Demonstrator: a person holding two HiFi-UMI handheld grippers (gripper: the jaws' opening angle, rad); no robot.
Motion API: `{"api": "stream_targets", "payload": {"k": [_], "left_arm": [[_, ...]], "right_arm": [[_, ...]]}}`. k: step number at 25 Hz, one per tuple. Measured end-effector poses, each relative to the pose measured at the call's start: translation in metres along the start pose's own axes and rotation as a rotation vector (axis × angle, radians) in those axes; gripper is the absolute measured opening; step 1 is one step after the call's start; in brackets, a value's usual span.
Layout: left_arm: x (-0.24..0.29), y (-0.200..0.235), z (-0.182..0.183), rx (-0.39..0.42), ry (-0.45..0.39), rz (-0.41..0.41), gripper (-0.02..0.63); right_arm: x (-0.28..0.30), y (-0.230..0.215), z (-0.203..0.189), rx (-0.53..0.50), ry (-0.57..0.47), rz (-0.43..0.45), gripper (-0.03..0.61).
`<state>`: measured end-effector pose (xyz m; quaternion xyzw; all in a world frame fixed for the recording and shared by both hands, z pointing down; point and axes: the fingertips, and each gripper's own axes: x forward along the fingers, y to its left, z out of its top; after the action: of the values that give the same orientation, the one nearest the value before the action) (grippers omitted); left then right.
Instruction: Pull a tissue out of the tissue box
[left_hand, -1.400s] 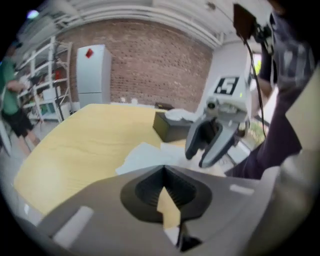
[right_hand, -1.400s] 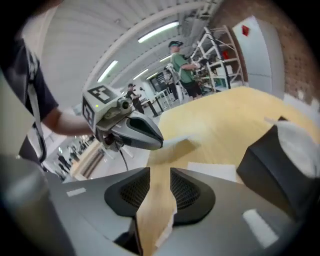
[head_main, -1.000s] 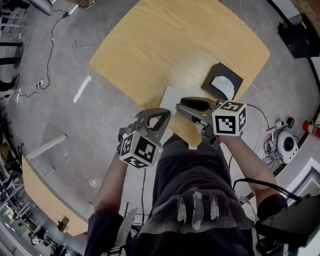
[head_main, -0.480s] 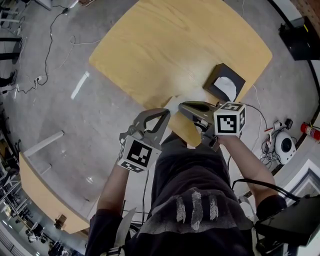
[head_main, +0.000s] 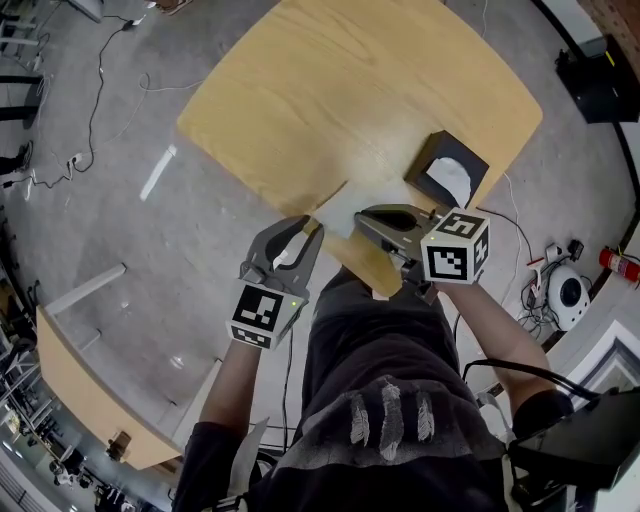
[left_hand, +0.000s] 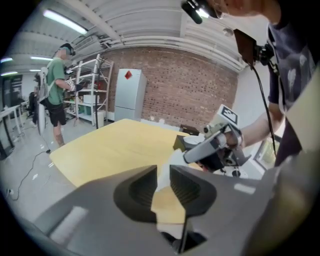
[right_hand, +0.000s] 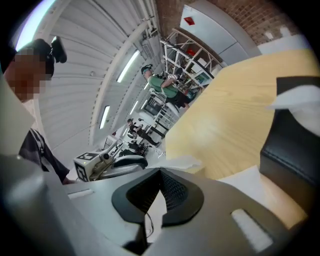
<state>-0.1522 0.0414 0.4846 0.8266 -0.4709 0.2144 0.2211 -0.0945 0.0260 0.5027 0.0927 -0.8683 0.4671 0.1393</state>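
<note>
One tissue box (head_main: 445, 168), one tissue (head_main: 340, 205): right gripper (head_main: 362, 215) seemingly pinches it, left gripper's (head_main: 310, 230) just-opened jaws straddle it.

Pale wooden table (head_main: 350, 90) on grey floor (head_main: 150, 250), cables (head_main: 100, 110) trailing off its far left corner, black case (head_main: 600, 80) past its right corner, person in green shirt (left_hand: 56, 85) by shelving (left_hand: 92, 95), white cabinet (left_hand: 129, 95) against brick wall (left_hand: 185, 95).

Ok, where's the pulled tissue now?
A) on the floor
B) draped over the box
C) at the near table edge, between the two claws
C: the tissue sits at the table's near edge between the left claw, whose jaws have just been opening with the sheet between them, and the right claw, apart from the tissue box.
</note>
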Motion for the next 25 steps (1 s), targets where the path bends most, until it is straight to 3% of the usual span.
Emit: {"api": "stream_targets", "payload": {"k": [2, 5, 9, 12, 14, 20, 22, 25], "left_arm": [[-0.004, 0.017, 0.0, -0.063, -0.02, 0.06, 0.006], [-0.004, 0.02, -0.001, -0.065, -0.008, 0.034, 0.01], [0.009, -0.022, -0.009, 0.072, 0.066, -0.138, 0.16], [0.024, -0.034, -0.012, 0.194, 0.097, -0.133, 0.162], [0.031, -0.033, -0.011, 0.222, 0.103, -0.122, 0.121], [0.033, -0.034, -0.011, 0.175, 0.124, -0.176, 0.005], [0.035, -0.029, -0.012, 0.159, 0.132, -0.166, 0.003], [0.033, -0.01, -0.006, 0.072, 0.1, -0.117, 0.003]], "right_arm": [[0.001, 0.006, 0.001, -0.052, 0.017, -0.002, -0.005], [0.002, 0.005, 0.0, -0.055, 0.038, -0.011, -0.005], [0.004, 0.003, -0.002, -0.058, 0.06, -0.02, -0.005], [0.004, 0.003, -0.004, -0.069, 0.075, -0.026, -0.005], [0.004, 0.004, -0.005, -0.084, 0.087, -0.029, -0.005], [0.002, 0.005, -0.006, -0.135, 0.114, -0.04, -0.005], [0.003, 0.004, -0.007, -0.142, 0.119, -0.046, -0.005], [0.005, 0.001, -0.007, -0.14, 0.12, -0.058, -0.005]]}}
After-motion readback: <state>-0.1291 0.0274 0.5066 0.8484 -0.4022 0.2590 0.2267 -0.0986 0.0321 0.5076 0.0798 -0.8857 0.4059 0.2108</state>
